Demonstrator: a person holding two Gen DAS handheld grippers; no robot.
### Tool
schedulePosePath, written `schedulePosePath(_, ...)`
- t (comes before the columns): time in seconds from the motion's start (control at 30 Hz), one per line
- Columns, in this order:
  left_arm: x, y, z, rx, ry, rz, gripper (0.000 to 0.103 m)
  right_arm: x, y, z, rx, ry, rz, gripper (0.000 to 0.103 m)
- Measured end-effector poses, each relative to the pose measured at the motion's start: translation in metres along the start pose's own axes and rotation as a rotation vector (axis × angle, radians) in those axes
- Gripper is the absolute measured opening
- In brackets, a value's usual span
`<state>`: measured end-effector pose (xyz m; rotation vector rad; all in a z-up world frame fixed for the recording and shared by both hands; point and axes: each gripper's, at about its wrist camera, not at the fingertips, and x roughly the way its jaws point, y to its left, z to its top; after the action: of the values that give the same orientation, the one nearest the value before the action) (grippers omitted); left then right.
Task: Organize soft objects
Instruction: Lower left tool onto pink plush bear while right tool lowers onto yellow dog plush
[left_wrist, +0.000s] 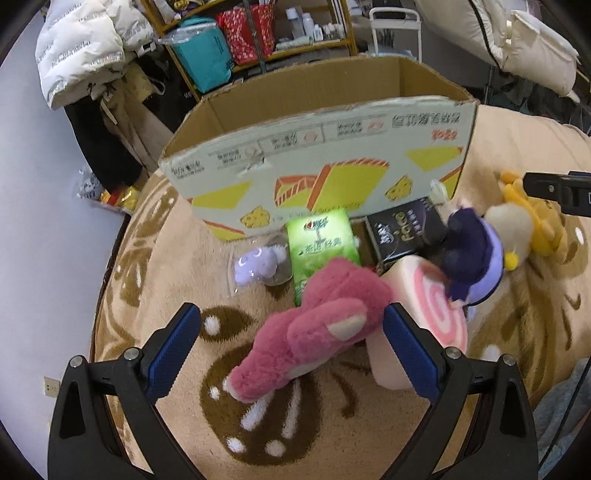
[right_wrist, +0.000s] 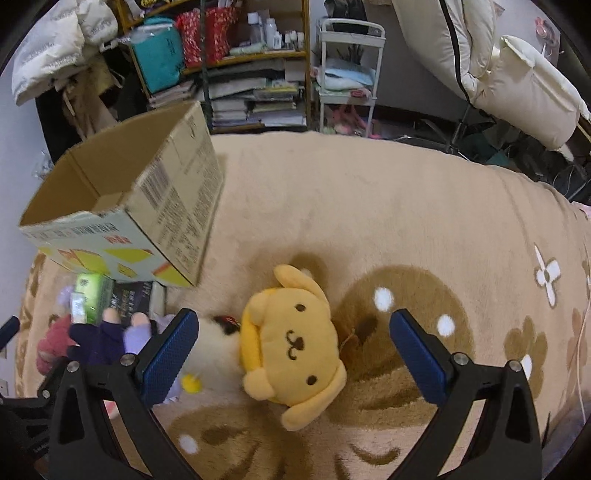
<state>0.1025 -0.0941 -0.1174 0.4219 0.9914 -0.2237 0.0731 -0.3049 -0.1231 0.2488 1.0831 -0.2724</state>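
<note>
A pink plush bear (left_wrist: 314, 325) lies on the beige blanket between the blue pads of my left gripper (left_wrist: 291, 321), which is open around it without pressing. Beside it sit a pink swirl-roll cushion (left_wrist: 432, 302), a purple-and-navy doll (left_wrist: 472, 258) and a small lilac plush (left_wrist: 255, 264). A yellow dog plush (right_wrist: 291, 343) lies face up between the fingers of my right gripper (right_wrist: 295, 328), also open. The open cardboard box (left_wrist: 317, 166) stands just behind the toys; in the right wrist view this cardboard box (right_wrist: 147, 206) is at the left.
A green carton (left_wrist: 321, 240) and a black box (left_wrist: 402, 229) lie against the cardboard box. The blanket (right_wrist: 388, 206) stretches bare to the right. Shelves (right_wrist: 236, 74), a white cart (right_wrist: 347, 74) and hanging coats (left_wrist: 81, 44) crowd the background.
</note>
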Motion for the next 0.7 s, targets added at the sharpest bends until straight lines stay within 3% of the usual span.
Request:
schedulePosePath(0.57, 0.023, 0.014, -0.004, -0.130, 0.101, -0.155, 0.099, 0.018, -0.018, 0.000, 0.105, 0.104, 0.065, 0.085)
schedulePosePath(0.7, 0.025, 0.015, -0.005, -0.128, 0.100, -0.171, 0.091, 0.021, -0.024, 0.001, 0.145, 0.112, 0.065, 0.085)
